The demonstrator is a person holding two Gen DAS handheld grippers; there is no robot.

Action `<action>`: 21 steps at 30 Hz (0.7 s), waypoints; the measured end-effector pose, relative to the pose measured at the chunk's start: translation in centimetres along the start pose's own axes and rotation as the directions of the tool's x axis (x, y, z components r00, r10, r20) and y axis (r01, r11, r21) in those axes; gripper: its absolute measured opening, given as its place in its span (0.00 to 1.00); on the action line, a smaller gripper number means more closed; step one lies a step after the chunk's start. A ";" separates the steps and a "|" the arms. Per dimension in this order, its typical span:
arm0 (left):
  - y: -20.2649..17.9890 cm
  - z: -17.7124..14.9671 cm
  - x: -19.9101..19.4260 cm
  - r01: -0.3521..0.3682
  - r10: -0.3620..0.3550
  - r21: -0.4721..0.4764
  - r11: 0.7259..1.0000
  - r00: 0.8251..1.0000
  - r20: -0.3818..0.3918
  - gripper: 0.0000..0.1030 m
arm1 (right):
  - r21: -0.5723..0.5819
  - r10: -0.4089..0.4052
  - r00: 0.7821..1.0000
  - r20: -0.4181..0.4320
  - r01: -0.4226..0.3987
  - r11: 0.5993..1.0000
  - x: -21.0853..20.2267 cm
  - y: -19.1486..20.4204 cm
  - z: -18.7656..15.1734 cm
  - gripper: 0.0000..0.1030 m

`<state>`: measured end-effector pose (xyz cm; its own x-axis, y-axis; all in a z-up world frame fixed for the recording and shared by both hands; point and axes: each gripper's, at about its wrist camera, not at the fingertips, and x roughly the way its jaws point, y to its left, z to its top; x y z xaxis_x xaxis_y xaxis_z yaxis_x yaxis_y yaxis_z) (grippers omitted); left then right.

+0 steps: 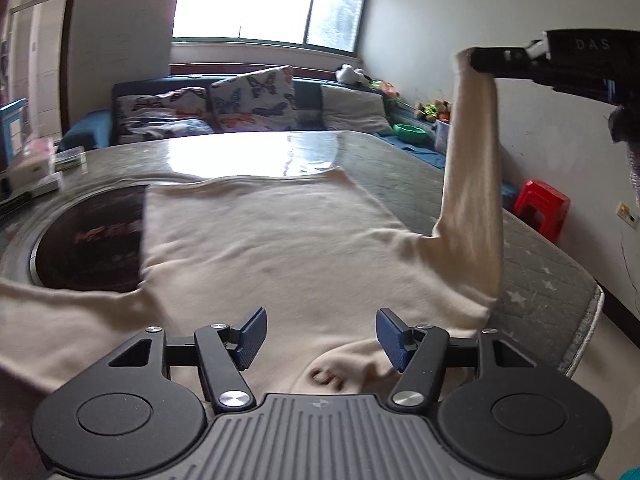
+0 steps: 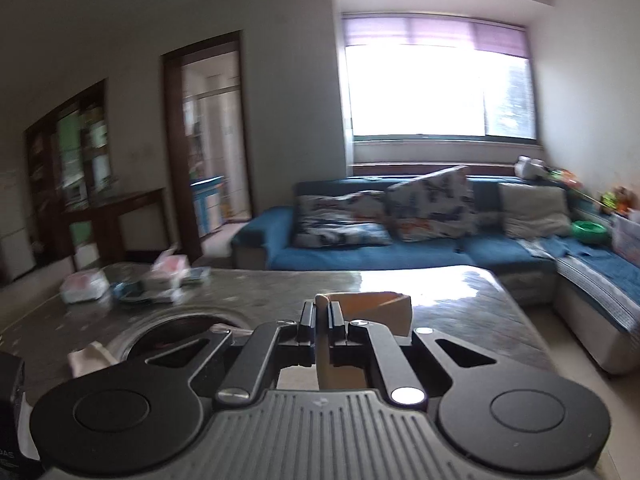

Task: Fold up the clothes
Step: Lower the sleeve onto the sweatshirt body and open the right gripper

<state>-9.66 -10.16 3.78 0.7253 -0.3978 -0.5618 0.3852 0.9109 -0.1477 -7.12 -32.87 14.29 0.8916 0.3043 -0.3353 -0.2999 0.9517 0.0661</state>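
Two grippers over cream sweater [image 1: 280, 248], spread flat on grey table [image 1: 540, 280]. Right gripper [image 1: 480, 60] clenched on right sleeve cuff [image 1: 464, 58], sleeve hoisted upright off table. Left gripper [image 1: 320, 336] released, nothing between fingers, hovering above collar.

Risks, judged: thin pinch on cuff could slip and drop sleeve crooked; lift may drag body off edge, nothing pinning it.

Around: round dark inset [image 1: 88, 240] partly under sweater's left side; boxes and packets [image 2: 160, 276] at far left corner, apart from cloth. Blue sofa [image 2: 360, 256], red stool [image 1: 540, 208] beyond. Fold path unobstructed.
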 end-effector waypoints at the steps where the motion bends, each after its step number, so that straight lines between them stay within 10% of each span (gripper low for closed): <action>1: 0.4 -0.3 -0.4 -0.010 0.010 -0.009 1.000 1.000 0.002 0.63 | -0.016 0.031 0.999 -0.013 -0.031 0.999 0.8 1.4 -0.2 0.05; 14: 3.4 -2.1 -3.3 -0.129 0.130 -0.052 0.990 0.991 0.020 0.63 | -0.110 0.258 0.907 -0.332 -0.309 0.945 7.6 11.4 -7.3 0.12; 21: 2.6 -0.8 -2.7 -0.146 0.147 -0.025 0.989 0.988 0.055 0.56 | -0.122 0.144 0.927 -0.348 -0.197 0.973 4.8 6.0 -8.0 0.19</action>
<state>-11.04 -6.67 4.30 0.8046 -0.2646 -0.5317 0.2604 0.9618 -0.0845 -7.37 -26.02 5.61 0.6652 0.4042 -0.6278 -0.5086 0.8609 0.0155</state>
